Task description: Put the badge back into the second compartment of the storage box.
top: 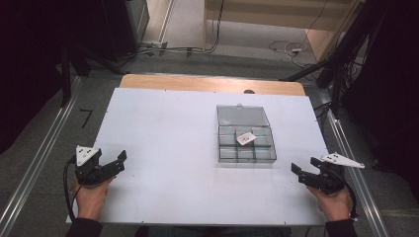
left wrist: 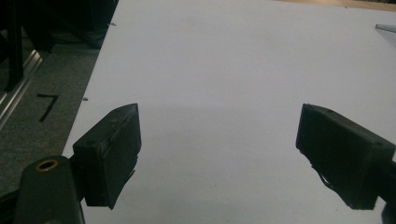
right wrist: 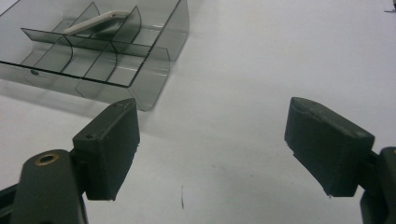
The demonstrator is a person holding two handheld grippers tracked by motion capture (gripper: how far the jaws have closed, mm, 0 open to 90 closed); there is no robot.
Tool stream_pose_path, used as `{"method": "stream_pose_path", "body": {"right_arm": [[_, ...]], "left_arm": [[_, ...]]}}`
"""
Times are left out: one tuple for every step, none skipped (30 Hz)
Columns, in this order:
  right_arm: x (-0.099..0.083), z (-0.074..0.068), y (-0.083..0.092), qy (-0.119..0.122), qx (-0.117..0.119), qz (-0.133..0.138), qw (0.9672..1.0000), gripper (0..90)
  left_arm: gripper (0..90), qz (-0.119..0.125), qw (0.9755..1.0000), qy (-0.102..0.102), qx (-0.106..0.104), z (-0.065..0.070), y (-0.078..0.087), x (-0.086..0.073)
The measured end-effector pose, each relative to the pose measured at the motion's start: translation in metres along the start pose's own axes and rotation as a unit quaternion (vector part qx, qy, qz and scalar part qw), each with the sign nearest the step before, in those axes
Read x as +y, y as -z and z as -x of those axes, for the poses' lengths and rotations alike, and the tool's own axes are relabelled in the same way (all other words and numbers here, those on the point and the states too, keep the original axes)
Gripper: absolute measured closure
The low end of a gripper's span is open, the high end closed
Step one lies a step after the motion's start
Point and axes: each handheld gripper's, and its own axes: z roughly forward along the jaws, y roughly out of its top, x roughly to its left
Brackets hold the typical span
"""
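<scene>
A: Clear plastic box [top: 245, 140] sits right of centre on the white table [top: 163, 148], lid flipped open toward the far side. A small white card [top: 246, 138] lies tilted in one of the far-row compartments, propped across a divider instead of flat on the floor.

B: Grippers?

A: Both back at the near edge, well apart from the box. Right gripper [top: 306, 171] has its jaws wide, nothing between them, nothing touched. In the right gripper view the box's near corner [right wrist: 140, 79] is just ahead and to the left. Left gripper [top: 116, 161] is also spread wide and holds nothing, with bare table in front of it.

B: Risks?

A: My guess:
- The box looks light and nothing steadies it. A jaw nudging a wall would likely slide it.
- The compartments are narrow. Jaws this wide could snag a divider on the way in.
- The card is thin and tilted. A bad pinch could tip it into the next cell or press it flat, making it hard to grab.
- The open lid could swing if bumped.

B: Fix?

A: Brace the box with the left, and narrow the right before going in.
</scene>
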Motion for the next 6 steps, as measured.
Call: {"method": "stream_pose_path", "body": {"right_arm": [[-0.0010,0.0015,0.0009,-0.001,-0.001,0.000,1.0000,16.9],[-0.0021,0.0030,0.0020,-0.003,-0.004,-0.001,1.0000,16.8],[-0.0032,0.0046,0.0029,-0.003,-0.006,0.001,1.0000,16.8],[-0.0044,0.0059,0.0041,-0.005,-0.010,0.001,0.9999,16.8],[-0.0056,0.0074,0.0054,-0.006,-0.013,0.000,0.9999,16.3],[-0.0063,0.0089,0.0065,-0.010,-0.015,0.000,0.9998,15.2]], "left_arm": [[14.7,0.000,1.0000,0.000,0.000,0.0000,0.0000,0.0000],[14.7,0.000,1.0000,0.000,0.000,0.0000,0.0000,0.0000],[14.7,0.000,1.0000,0.000,0.000,0.0001,-0.0001,0.0000],[14.6,0.000,1.0000,0.000,0.000,0.0001,0.0001,0.0001],[14.7,0.000,1.0000,0.000,0.001,0.0002,0.0004,0.0000],[14.7,0.001,1.0000,0.001,0.001,0.0002,0.0006,0.0000]]}}
